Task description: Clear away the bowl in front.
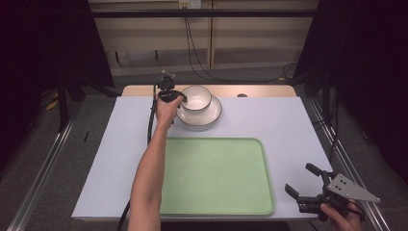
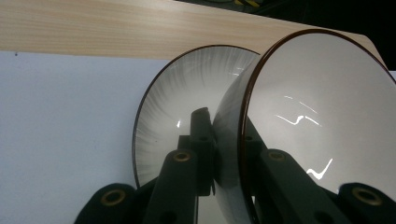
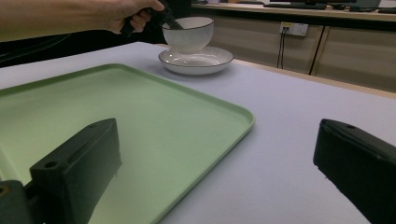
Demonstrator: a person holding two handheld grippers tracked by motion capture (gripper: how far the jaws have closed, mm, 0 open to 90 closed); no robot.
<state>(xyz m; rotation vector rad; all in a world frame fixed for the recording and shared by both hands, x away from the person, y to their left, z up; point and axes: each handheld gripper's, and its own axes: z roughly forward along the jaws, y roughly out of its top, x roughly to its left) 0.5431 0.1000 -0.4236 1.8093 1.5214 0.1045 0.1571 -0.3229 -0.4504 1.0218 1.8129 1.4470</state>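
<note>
Left gripper view has the left gripper (image 2: 212, 154) clamped on the bowl (image 2: 317, 121) rim, so a tilted lift could slip it onto the plate (image 2: 187, 107).

Left tool (image 1: 182, 98) clamped, arm outstretched — right tool (image 1: 302, 182) gaping, low.

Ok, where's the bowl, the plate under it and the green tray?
bowl (image 1: 196, 97), high view, on its white inside.
plate (image 1: 214, 115), high view, on its bare right rim.
green tray (image 1: 216, 175), high view, on its flat middle.
</note>
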